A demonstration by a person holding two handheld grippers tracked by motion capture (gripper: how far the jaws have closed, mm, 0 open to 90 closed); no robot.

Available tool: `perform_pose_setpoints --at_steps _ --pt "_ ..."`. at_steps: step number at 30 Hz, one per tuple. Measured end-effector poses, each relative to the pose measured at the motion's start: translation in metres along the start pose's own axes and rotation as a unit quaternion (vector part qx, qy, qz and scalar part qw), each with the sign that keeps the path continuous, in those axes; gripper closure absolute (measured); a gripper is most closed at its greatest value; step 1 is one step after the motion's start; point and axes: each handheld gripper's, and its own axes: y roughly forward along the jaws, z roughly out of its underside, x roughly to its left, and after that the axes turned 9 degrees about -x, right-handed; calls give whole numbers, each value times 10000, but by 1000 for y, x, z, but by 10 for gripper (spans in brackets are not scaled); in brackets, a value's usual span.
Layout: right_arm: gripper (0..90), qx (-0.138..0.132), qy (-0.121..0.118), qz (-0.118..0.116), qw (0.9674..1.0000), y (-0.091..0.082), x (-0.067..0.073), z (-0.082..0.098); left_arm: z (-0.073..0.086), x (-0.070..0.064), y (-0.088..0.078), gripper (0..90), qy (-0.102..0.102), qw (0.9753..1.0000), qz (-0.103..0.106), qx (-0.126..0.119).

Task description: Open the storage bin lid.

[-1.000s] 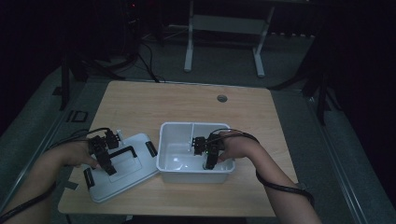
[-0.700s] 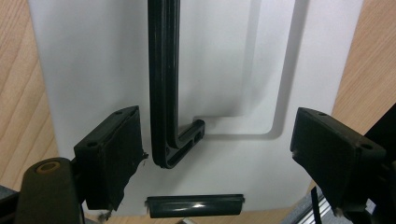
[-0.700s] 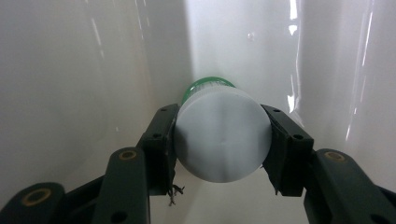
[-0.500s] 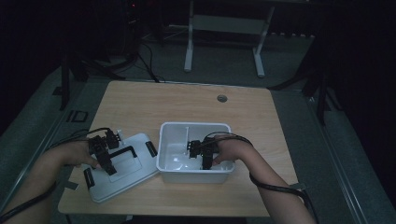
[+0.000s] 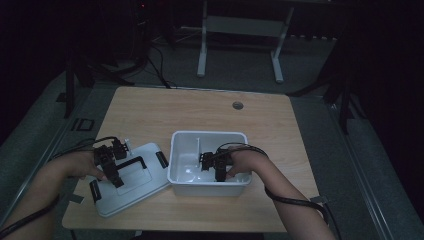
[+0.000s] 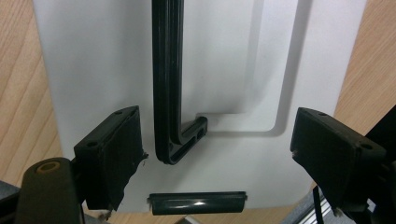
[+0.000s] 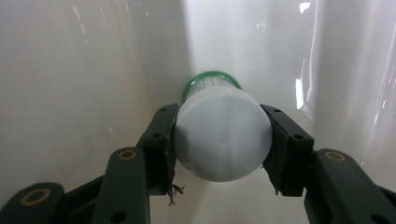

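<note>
Wooden table (image 5: 280,130) (dim room) bears white bin (image 5: 186,175) and lid (image 5: 145,185).

Glossy white plastic bin (image 5: 209,182); matt, perhaps plastic lid (image 6: 224,56); wood-grain table (image 5: 200,110).

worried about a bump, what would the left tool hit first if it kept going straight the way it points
Most likely the white lid lying on the table: the left tool, open, points down at it, with the lid's black handle between its jaws. How near is unclear.
</note>
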Motion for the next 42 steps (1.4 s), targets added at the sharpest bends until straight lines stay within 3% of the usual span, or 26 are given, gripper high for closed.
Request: perform_pose_setpoints --at_steps 7,14,24,29,32,39,42 --pt "466 127 -10 -14 9999 1 0 2 -2 -1 -1 165 28 10000 15 -40" --pt "418 -46 12 35 10000 -10 0 3 0 -1 -1 165 -16 10000 16 -14" --pt "383 -321 86 134 9994 -37 -4 12 0 -1 1 165 15 10000 4 4" --pt "346 -535 135 69 9985 -48 -4 17 0 -1 1 165 12 10000 10 10" --pt "316 -578 159 171 9981 -60 -5 23 -1 -2 0 165 15 10000 2 8" --pt "235 -986 287 285 9943 -89 -6 36 -1 -3 0 165 10 10000 17 73" --pt "211 -1037 205 322 9939 -95 -5 42 -1 -2 0 165 6 10000 24 81"
